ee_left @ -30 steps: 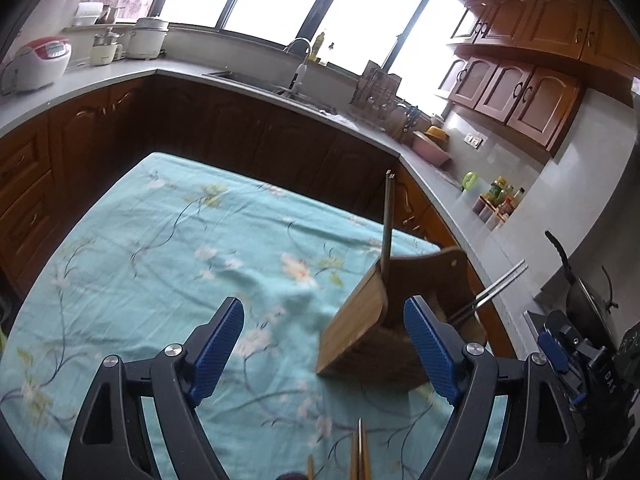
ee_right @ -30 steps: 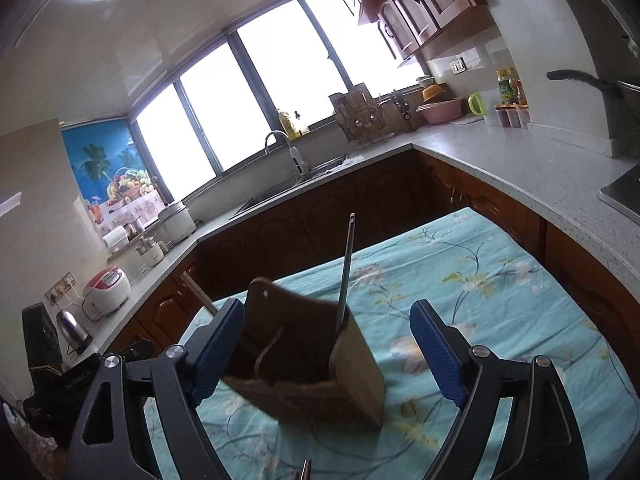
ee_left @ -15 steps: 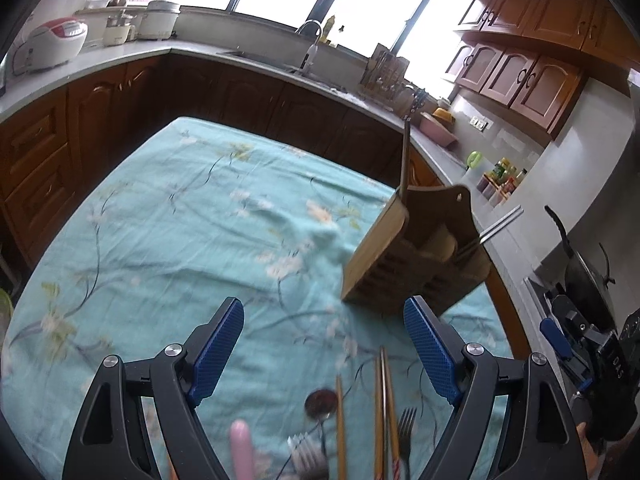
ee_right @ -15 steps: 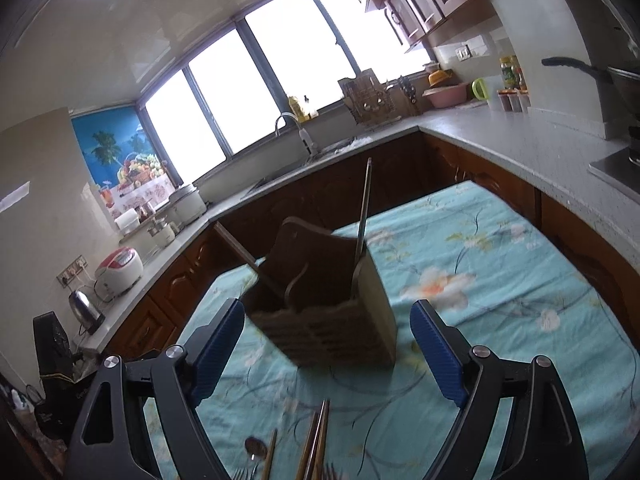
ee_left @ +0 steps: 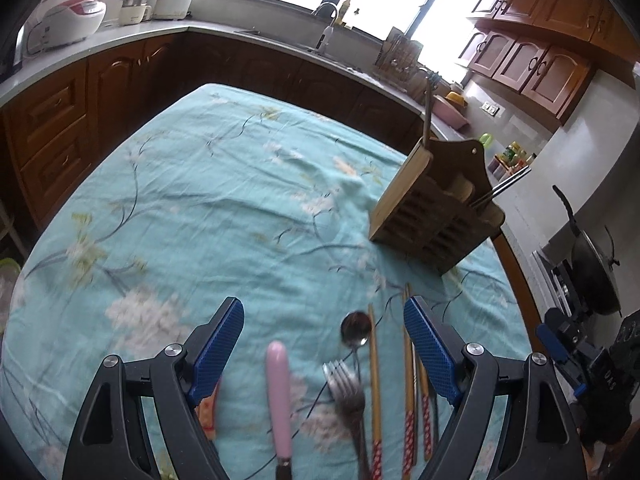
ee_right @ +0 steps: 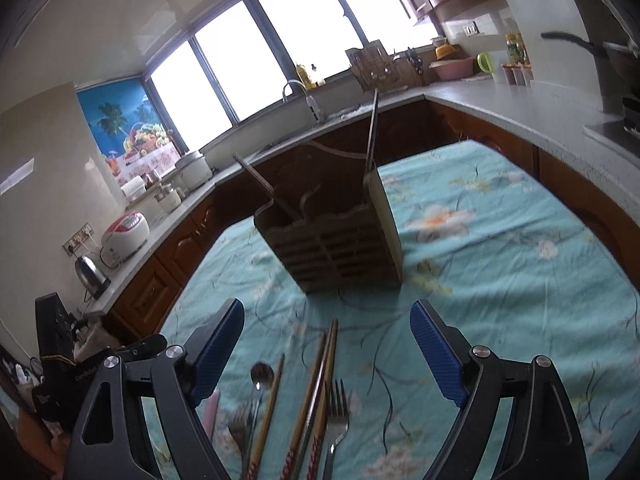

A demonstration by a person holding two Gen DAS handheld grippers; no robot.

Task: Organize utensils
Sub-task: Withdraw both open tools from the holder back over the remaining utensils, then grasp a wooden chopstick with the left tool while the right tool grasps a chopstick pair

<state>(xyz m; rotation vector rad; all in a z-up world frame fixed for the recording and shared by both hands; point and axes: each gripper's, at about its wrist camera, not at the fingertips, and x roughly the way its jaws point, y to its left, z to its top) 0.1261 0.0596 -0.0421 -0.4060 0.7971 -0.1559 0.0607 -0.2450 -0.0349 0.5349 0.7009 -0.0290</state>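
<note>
A wooden utensil holder [ee_left: 434, 216] [ee_right: 336, 236] stands on the teal floral tablecloth [ee_left: 200, 208], with a few utensils upright in it. Loose utensils lie in front of it: a pink-handled piece [ee_left: 279, 388], a spoon [ee_left: 355, 330], a fork [ee_left: 347, 392] and several wooden chopsticks [ee_left: 374, 376]. My left gripper [ee_left: 323, 340] hangs open above them, nothing between its blue pads. In the right wrist view the chopsticks [ee_right: 316, 384], a fork [ee_right: 338, 404] and the spoon [ee_right: 262, 374] lie below my open, empty right gripper [ee_right: 327, 344].
Dark wooden cabinets and a grey counter [ee_right: 520, 108] wrap around the table. A rice cooker [ee_left: 72, 20] and a kettle [ee_right: 90, 276] stand on the counter, a sink tap [ee_right: 304, 96] under the windows. A black pan [ee_left: 592, 268] sits on a stove at the right.
Both grippers have drawn back from the holder and tipped down. The holder now looks farther off, and the loose utensils have come into view beneath the fingers. Both stay open.
</note>
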